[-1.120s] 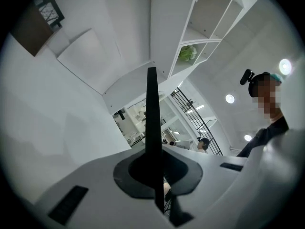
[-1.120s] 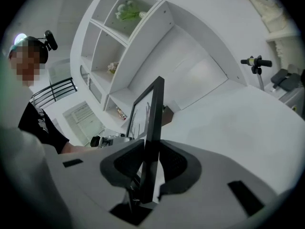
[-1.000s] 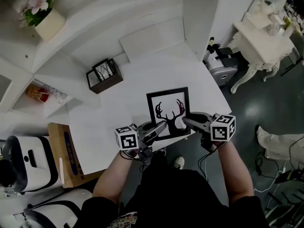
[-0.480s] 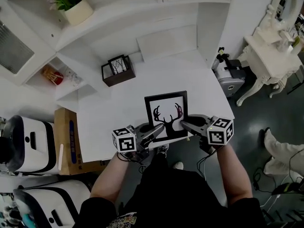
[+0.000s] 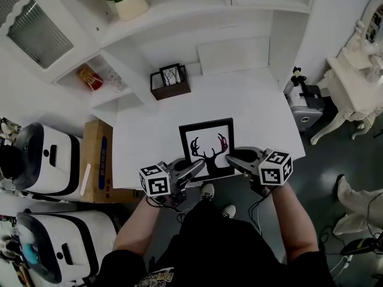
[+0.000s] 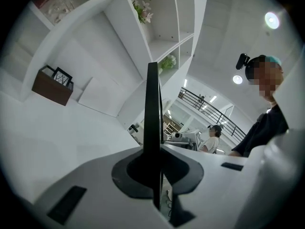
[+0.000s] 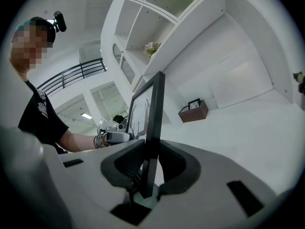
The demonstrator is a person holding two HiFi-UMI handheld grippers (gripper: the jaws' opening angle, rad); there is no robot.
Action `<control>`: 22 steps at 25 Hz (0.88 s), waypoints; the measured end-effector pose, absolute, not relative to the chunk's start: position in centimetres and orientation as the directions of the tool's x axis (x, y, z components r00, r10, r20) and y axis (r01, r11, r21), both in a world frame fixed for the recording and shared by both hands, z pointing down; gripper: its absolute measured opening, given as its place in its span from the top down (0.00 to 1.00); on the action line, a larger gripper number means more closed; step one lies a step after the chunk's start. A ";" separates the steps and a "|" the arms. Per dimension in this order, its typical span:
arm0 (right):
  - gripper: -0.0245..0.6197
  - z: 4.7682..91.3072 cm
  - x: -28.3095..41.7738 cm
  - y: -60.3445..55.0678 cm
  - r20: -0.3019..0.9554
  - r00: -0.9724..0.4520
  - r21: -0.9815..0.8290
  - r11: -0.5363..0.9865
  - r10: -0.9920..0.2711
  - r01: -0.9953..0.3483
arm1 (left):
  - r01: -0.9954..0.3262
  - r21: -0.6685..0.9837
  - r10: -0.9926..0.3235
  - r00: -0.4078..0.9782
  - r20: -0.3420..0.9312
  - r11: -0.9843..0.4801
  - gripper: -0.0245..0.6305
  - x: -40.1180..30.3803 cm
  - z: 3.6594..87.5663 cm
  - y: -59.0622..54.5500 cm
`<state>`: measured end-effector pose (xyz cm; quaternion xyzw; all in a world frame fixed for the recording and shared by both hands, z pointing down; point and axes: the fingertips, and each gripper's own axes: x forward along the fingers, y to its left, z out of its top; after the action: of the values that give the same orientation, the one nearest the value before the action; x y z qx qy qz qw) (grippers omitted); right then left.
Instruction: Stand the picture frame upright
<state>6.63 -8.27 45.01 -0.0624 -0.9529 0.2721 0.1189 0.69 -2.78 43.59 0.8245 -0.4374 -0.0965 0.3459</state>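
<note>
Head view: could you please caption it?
Black rectangular picture frame over white table, between left hand-held gripper, jaws just opening, and right hand-held gripper, jaws just closing.

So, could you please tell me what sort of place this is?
Probably a staged home-style room inside a larger hall: white built-in shelving with potted flowers, an ornate white dressing table, and a railed upper gallery beyond.
</note>
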 end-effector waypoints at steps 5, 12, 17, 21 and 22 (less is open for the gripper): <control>0.84 45.2 5.1 -7.2 0.194 -0.954 -0.538 0.838 0.227 0.090 | -0.683 0.640 -0.805 0.569 0.165 -0.352 0.90 -0.8 43.7 -1.7; 0.85 45.8 0.6 -6.7 0.198 -0.943 -0.546 0.829 0.269 0.122 | -0.745 0.587 -0.826 0.521 0.217 -0.316 0.88 -5.2 44.4 -1.0; 0.85 46.5 -2.3 -6.4 0.206 -0.936 -0.535 0.833 0.287 0.138 | -0.767 0.568 -0.839 0.494 0.228 -0.297 0.87 -8.0 45.2 -0.6; 0.85 46.6 -4.5 -5.6 0.220 -0.932 -0.515 0.846 0.287 0.138 | -0.796 0.538 -0.847 0.468 0.253 -0.279 0.85 -10.1 45.6 0.2; 0.85 46.6 -5.7 -5.3 0.226 -0.931 -0.507 0.851 0.285 0.137 | -0.803 0.529 -0.848 0.461 0.261 -0.274 0.85 -11.3 45.6 0.5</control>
<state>-5.70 -5.35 46.57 -0.1111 -0.9506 0.2493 0.1481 -11.32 0.46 45.60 0.7974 -0.5178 -0.0365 0.3078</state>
